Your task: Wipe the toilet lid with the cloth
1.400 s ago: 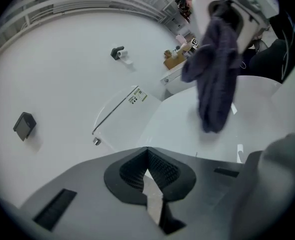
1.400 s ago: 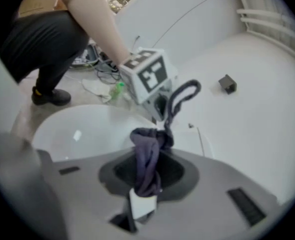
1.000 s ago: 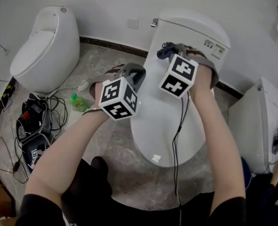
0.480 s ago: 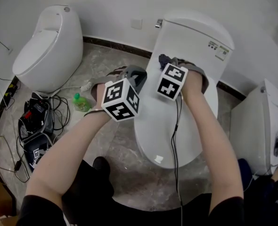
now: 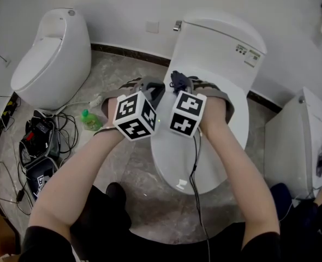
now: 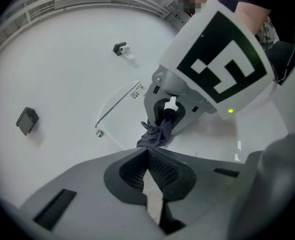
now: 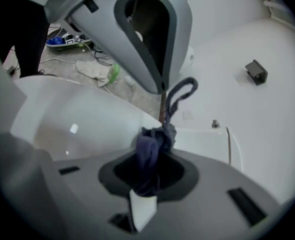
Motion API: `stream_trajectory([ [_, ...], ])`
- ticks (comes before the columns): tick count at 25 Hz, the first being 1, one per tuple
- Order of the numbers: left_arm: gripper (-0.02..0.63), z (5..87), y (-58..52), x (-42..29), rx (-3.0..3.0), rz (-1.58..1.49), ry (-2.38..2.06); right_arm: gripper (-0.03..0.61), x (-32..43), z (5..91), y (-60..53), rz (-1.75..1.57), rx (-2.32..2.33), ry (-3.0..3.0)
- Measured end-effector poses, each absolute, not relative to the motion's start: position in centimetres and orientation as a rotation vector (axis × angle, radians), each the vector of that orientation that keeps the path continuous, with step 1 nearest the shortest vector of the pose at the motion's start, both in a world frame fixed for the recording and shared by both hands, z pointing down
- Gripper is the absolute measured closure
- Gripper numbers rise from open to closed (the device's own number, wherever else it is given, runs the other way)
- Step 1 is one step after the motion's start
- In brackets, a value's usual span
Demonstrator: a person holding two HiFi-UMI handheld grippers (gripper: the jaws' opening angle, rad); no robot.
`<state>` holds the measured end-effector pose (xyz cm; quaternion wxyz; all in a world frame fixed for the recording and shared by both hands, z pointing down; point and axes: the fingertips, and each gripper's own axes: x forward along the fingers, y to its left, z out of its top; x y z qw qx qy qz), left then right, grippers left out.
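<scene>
The white toilet lid [image 5: 169, 157] is down. My right gripper [image 5: 177, 86] is over its back left part, shut on a bunched dark blue cloth [image 5: 178, 81]. The left gripper [image 5: 162, 87] sits right beside it at the lid's left edge. In the left gripper view the cloth [image 6: 157, 131] runs from the right gripper [image 6: 170, 111] to the tips of my left gripper [image 6: 147, 151], whose pads meet on its end. In the right gripper view the cloth [image 7: 150, 149] fills the shut jaws, and a loop rises to the left gripper [image 7: 162, 86] above the lid [image 7: 77, 114].
The toilet's tank [image 5: 221, 37] stands against the wall. A second toilet [image 5: 52, 53] is on the left and a third [image 5: 292, 146] on the right. A green bottle [image 5: 90, 119], cables and gear [image 5: 38, 141] lie on the floor to the left.
The right gripper has carried the cloth from the back right of the lid to its left side, up against the left gripper. The left gripper has barely shifted.
</scene>
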<state>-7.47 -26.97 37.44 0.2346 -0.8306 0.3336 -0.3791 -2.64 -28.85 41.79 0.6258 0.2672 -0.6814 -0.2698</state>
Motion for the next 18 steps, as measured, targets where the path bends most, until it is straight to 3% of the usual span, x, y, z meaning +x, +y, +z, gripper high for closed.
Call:
stream_trajectory([
  [18,0.603,37.4,-27.3,-7.6,-2.275,-1.042,0.935,0.497,-5.2,42.3,-20.6,-0.658,0.529,-1.59],
])
